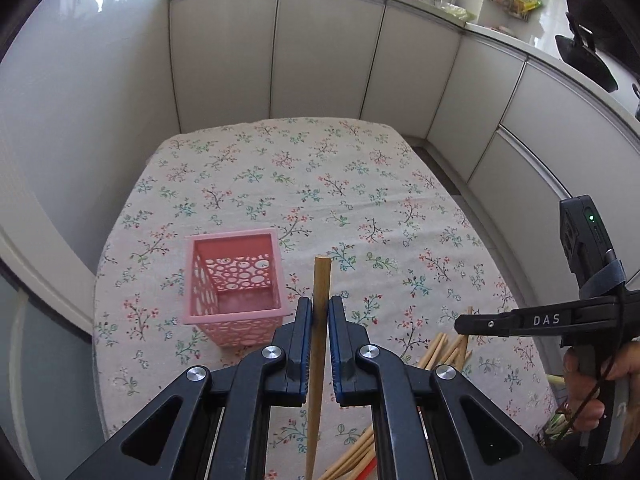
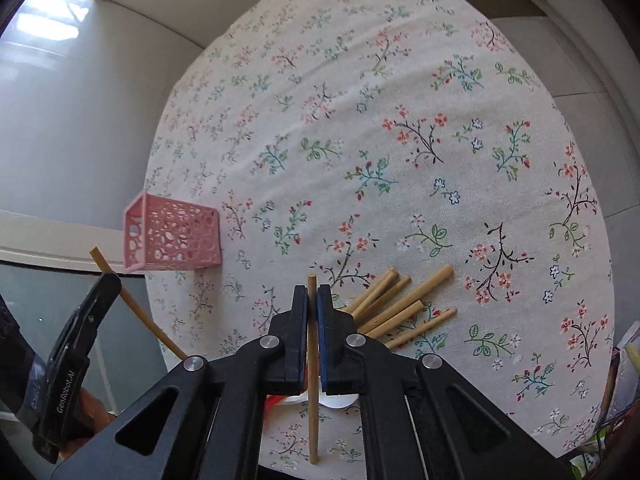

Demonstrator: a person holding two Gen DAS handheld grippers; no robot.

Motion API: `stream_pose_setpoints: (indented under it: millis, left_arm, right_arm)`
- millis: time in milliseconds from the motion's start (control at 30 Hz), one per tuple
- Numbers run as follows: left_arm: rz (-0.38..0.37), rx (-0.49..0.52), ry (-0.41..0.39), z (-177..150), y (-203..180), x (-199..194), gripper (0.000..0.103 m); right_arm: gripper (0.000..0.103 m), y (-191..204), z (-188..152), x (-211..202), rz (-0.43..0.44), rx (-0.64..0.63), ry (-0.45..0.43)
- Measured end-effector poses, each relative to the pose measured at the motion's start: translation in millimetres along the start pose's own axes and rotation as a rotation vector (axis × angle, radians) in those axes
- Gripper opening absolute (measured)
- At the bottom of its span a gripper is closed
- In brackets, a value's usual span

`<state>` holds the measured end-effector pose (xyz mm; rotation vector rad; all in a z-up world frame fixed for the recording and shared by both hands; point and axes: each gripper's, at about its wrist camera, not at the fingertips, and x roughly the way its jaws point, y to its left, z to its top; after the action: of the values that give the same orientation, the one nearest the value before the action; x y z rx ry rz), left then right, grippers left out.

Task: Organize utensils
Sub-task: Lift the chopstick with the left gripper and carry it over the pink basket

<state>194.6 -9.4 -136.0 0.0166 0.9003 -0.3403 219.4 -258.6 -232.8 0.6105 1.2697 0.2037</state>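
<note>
so far the pink basket looks empty; the left gripper is clamped on one chopstick just beside it; the right gripper pinches another chopstick; a loose pile waits on the tablecloth.

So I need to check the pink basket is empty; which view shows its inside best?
The left wrist view: it looks down into the pink basket, with no utensils visible inside. The right wrist view shows only its perforated outer side.

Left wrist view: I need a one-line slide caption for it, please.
Left gripper clamps a wooden chopstick beside the empty pink basket on the floral tablecloth.
</note>
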Motion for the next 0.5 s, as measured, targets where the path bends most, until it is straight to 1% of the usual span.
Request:
stream_pose_setpoints:
  millis: [133, 233, 333, 433, 500]
  left_arm:
    - [0.004, -0.026, -0.060, -1, 8, -25, 0.008]
    - [0.017, -0.040, -0.120, -1, 11, -45, 0.008]
    - [0.014, -0.060, -0.185, 1, 15, -66, 0.008]
    - [0.028, -0.068, -0.265, 4, 16, -89, 0.008]
    - [0.033, -0.068, -0.332, 6, 16, -106, 0.008]
  right_arm:
    - [0.004, 19, -6, -23, 0.021, -0.052, -0.083]
    - [0.004, 33, -11, -42, 0.047, -0.087, -0.141]
    - [0.004, 46, -16, -63, 0.076, -0.111, -0.207]
    - [0.004, 61, -18, -84, 0.099, -0.140, -0.289]
    - [0.004, 73, -20, -101, 0.106, -0.166, -0.355]
